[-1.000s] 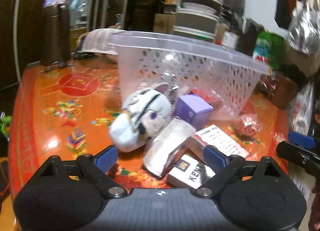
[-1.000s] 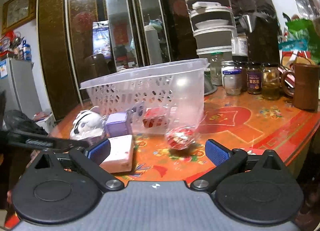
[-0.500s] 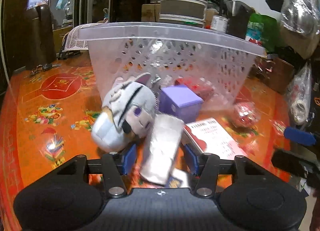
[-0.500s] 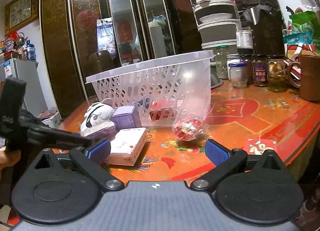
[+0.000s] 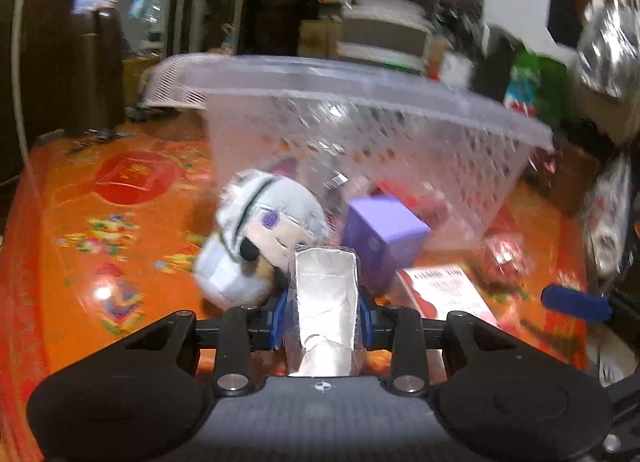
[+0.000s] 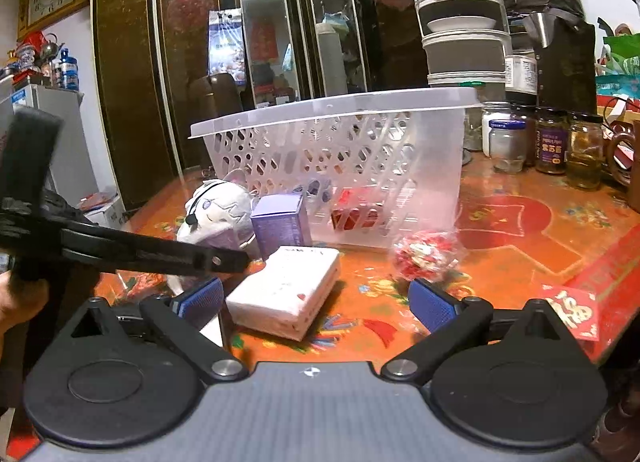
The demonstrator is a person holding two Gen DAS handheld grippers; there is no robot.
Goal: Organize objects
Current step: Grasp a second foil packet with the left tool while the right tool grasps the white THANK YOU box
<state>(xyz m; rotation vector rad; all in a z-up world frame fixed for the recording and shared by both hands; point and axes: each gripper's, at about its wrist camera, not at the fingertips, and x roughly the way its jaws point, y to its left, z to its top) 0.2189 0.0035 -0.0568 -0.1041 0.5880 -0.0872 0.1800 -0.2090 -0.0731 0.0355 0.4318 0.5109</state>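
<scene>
My left gripper (image 5: pixel 322 320) is shut on a silver foil packet (image 5: pixel 325 304) and holds it above the table, in front of a clear perforated basket (image 5: pixel 360 134). A grey-white plush toy (image 5: pixel 260 238), a purple box (image 5: pixel 382 236) and a white box (image 5: pixel 444 294) lie before the basket. My right gripper (image 6: pixel 316 302) is open and empty, low over the table, with the white box (image 6: pixel 286 290) between its fingers' line. The basket (image 6: pixel 340 166) holds a red item (image 6: pixel 354 214). A red candy bag (image 6: pixel 424 254) lies to the right.
The orange patterned table (image 6: pixel 520 254) carries glass jars (image 6: pixel 552 142) at the back right and a red envelope (image 6: pixel 572 312) near its front edge. The left gripper's arm (image 6: pixel 120 246) crosses the right wrist view. Dark cabinets and stacked bowls stand behind.
My left gripper closed on the silver packet and lifted it off the table. My right gripper moved closer to the white box and stayed open.
</scene>
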